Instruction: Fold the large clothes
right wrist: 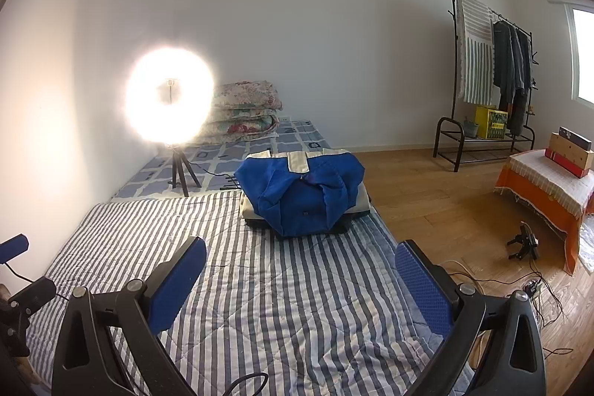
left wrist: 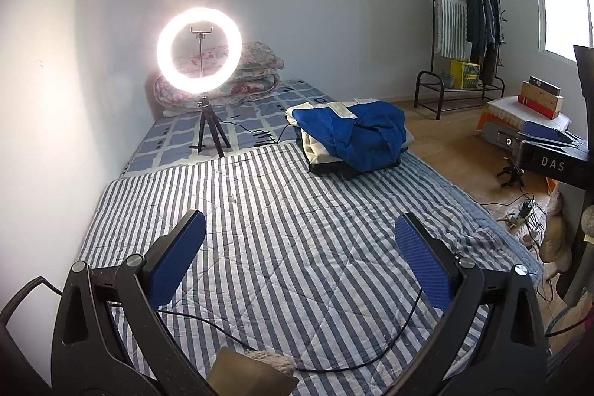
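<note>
A folded blue garment [left wrist: 365, 136] with cream trim tops a small stack of folded clothes at the far right of the striped quilt [left wrist: 282, 232]. In the right wrist view the same blue garment [right wrist: 302, 197] lies straight ahead on the striped quilt [right wrist: 260, 303]. My left gripper [left wrist: 300, 247] stands wide open over bare quilt, well short of the stack, nothing between its blue pads. My right gripper [right wrist: 300, 270] is likewise open and empty, a short way before the stack. The left gripper's tip [right wrist: 15, 245] shows at the left edge of the right wrist view.
A lit ring light [left wrist: 199, 49] on a tripod stands on the checked mattress [left wrist: 260, 110] by the wall, with folded floral quilts [left wrist: 256, 69] behind. A clothes rack [left wrist: 464, 36] stands at the far wall. Cables [right wrist: 538, 288] lie on the wooden floor beside an orange-draped stand [right wrist: 542, 195].
</note>
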Demonstrator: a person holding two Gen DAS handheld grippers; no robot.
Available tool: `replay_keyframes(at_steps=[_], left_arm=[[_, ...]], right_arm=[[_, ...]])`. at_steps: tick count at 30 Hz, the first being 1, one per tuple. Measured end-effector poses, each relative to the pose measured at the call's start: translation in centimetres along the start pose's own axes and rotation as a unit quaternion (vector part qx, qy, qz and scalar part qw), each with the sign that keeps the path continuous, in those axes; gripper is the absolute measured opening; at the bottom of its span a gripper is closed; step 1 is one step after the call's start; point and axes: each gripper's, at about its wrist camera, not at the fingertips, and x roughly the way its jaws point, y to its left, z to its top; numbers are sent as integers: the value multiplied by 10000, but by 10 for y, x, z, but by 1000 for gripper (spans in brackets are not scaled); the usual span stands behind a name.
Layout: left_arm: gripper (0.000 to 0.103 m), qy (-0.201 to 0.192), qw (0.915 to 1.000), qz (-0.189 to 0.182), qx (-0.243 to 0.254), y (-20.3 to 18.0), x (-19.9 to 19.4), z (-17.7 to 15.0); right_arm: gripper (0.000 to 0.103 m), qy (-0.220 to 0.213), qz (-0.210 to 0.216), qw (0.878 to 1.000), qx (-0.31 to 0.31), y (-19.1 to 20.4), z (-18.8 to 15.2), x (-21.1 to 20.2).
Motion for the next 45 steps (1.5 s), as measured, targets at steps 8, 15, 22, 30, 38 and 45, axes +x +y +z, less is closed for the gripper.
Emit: replay_keyframes(at_steps=[8, 15, 22, 30, 38, 45], left_arm=[[103, -10, 10000, -28, -26, 2, -2, 1], [103, -18, 10000, -49, -27, 1, -4, 3], [103, -36, 10000, -57, -31, -1, -7, 5], [103, -44, 10000, -44, -41, -1, -7, 5], [103, -41, 10000, -37, -31, 0, -8, 5], [103, -58, 10000, -29, -47, 0, -8, 6]], right_arm=[[103, 7, 15, 10000, -8, 0, -1, -1], [103, 18, 11, 10000, -34, 0, -2, 0], [103, 16, 19, 9999, -110, 0, -3, 1], [103, 5, 35, 9998, -200, 1, -3, 2], [103, 12, 49, 9997, -240, 2, -3, 3], [103, 28, 47, 9995, -299, 3, -4, 3]])
